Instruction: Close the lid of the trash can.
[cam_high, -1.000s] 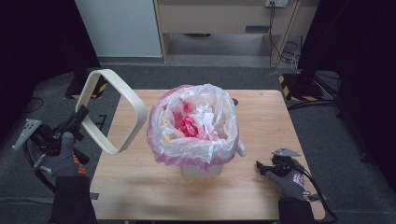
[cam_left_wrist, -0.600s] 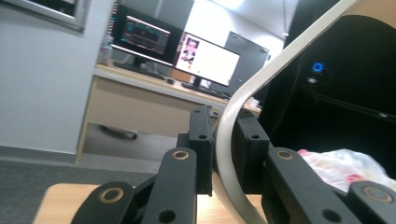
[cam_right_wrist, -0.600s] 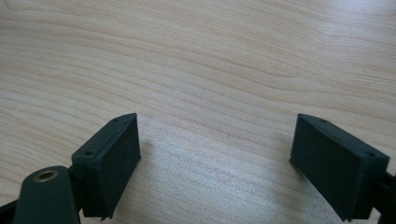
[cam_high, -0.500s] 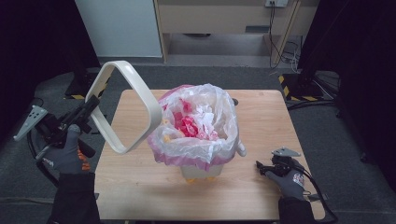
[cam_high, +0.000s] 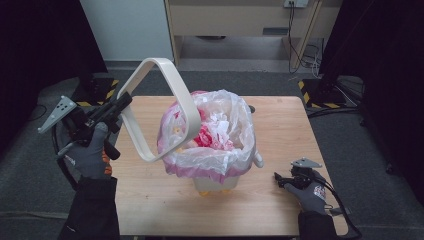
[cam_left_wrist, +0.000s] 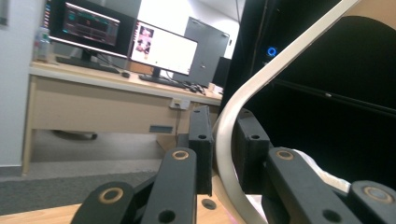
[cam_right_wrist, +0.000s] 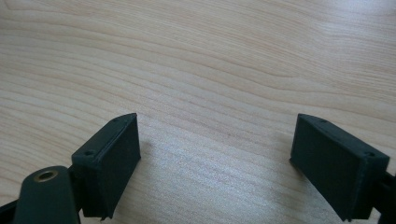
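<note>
Though lifted clear, cream ring (cam_high: 159, 107) between left tool (cam_high: 121, 103) jaws.

My grey gloves (cam_high: 92, 155) and black sleeves (cam_high: 92, 212) lead to black grippers (cam_high: 122, 102) with brass-ringed screw holes, grey plates, trailing cables.

The cream ring (cam_left_wrist: 243, 116) is cut off by the left gripper view's edges.

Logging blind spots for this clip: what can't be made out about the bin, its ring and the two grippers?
- Bin: body mostly hidden in the high view by the draped bag.
- Trash: crumpled and too small to identify in the high view.
- Ring: cut off by the left gripper view's edges; left gripper jaws cover the gripped stretch.
- Right gripper: jaws too small in the high view.
</note>
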